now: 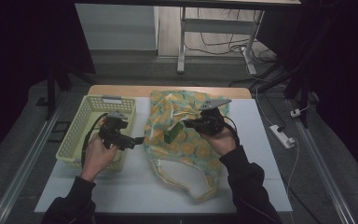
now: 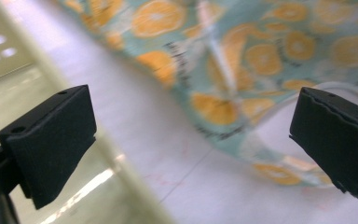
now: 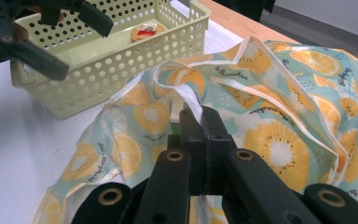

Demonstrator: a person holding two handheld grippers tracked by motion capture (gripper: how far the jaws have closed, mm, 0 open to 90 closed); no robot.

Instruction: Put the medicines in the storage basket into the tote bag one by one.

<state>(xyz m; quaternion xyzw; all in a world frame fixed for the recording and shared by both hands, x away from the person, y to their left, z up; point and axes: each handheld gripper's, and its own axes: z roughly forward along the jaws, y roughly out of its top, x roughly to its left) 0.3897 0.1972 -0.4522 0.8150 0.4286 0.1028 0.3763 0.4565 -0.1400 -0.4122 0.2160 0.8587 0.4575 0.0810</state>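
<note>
We are pinching the bag [image 3: 279, 140] rim in the right gripper [image 3: 200, 121]; our left gripper [image 2: 191, 140] jaws are gaping empty beside the basket [image 1: 86, 116].

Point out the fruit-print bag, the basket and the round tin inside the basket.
fruit-print bag [image 1: 186, 144]: high view, middle of the cloth.
basket [image 3: 121, 65]: right gripper view, perforated front wall.
round tin [image 3: 144, 31]: right gripper view, its lid, on the basket floor.

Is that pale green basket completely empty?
No: in the right gripper view a small round tin with a red label lies on the floor of the basket.
</note>
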